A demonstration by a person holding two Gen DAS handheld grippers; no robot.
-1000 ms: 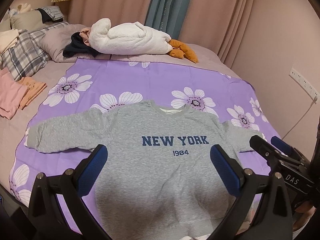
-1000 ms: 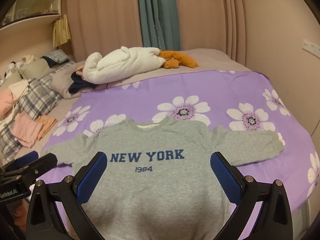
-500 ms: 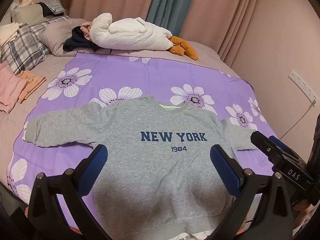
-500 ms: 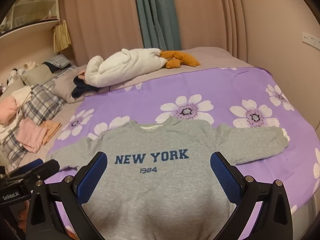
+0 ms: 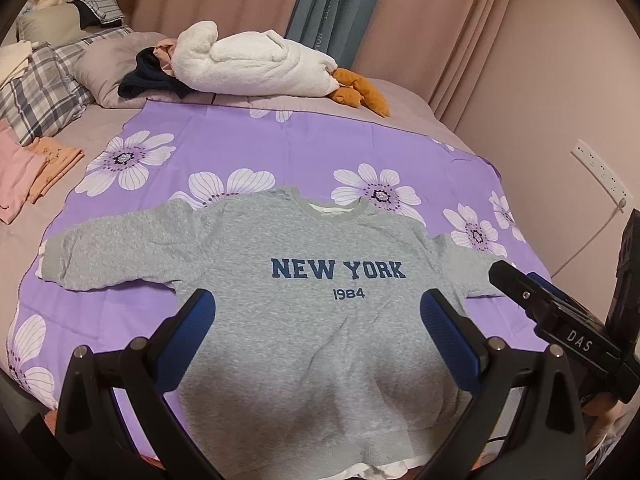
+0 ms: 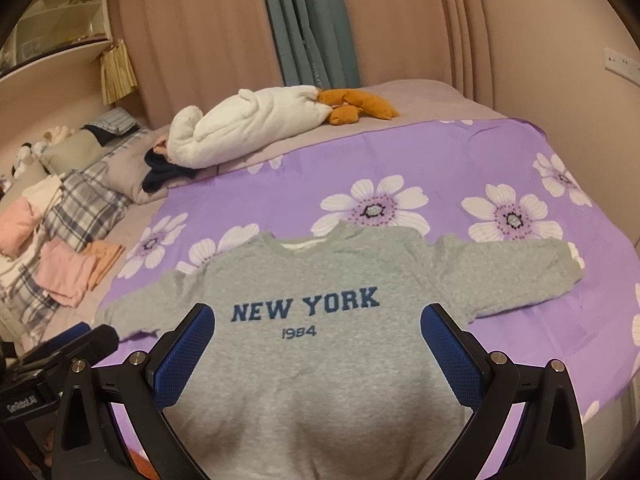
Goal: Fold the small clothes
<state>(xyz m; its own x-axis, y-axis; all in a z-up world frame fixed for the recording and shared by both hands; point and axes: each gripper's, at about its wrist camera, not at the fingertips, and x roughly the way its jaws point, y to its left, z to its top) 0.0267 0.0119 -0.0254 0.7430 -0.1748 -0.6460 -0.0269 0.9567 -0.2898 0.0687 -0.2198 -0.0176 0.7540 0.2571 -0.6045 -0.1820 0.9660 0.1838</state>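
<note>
"NEW YORK 1984" on gray sweatshirt (image 5: 320, 280); "DAS" on right gripper (image 5: 520, 284); "GenRobot.AI" on left gripper (image 6: 80, 338).

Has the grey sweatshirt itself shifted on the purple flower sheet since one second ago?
No. The grey sweatshirt keeps its place: its collar lies between the same two flowers of the purple sheet. Only the cameras moved.

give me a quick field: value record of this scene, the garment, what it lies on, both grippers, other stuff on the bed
garment: grey sweatshirt, NEW YORK 1984 print, front up, both sleeves spread out
fold state: not yet folded
surface: purple floral sheet on the bed
left gripper: open, holds nothing
right gripper: open, holds nothing
far end of bed: white plush toy
left edge: folded pink clothes, plaid pillow
</note>
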